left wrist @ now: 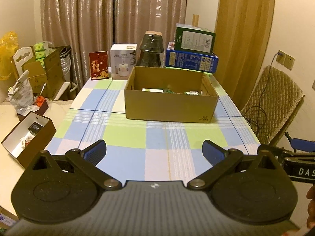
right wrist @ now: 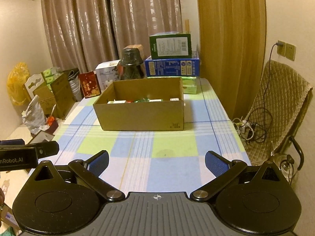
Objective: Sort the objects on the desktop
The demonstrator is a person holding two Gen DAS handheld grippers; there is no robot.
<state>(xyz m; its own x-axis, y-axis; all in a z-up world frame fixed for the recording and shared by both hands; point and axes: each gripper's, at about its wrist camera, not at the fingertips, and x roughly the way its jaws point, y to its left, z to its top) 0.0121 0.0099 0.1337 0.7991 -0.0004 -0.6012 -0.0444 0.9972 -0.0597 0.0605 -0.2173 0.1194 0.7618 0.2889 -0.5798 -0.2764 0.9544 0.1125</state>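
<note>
Your left gripper (left wrist: 154, 150) hovers over the near edge of the checked tablecloth (left wrist: 126, 135), its blue-padded fingers (left wrist: 96, 150) spread wide with nothing between them. Your right gripper (right wrist: 157, 162) sits beside it at the same edge, likewise spread and empty; part of it enters the left wrist view at far right.

The open cardboard box (left wrist: 169, 106) stands on the cloth at mid-table, well apart from both grippers. Inside it lie several small packages (right wrist: 137, 100), white and green, only their tops visible above the front wall.

Behind the box, along the far edge of the table: a red gift box (left wrist: 98, 65), a white appliance carton (left wrist: 123, 61), a dark glass vessel with an inverted bowl on top (left wrist: 151, 49), and a green carton (left wrist: 195, 38) stacked on a blue carton (left wrist: 192, 60).

To the left of the table, a shallow open brown box (left wrist: 29, 137) rests on a pale surface, holding small items too blurred to name. A quilted chair (right wrist: 281, 102) stands to the right, with cables on the floor beside it.
</note>
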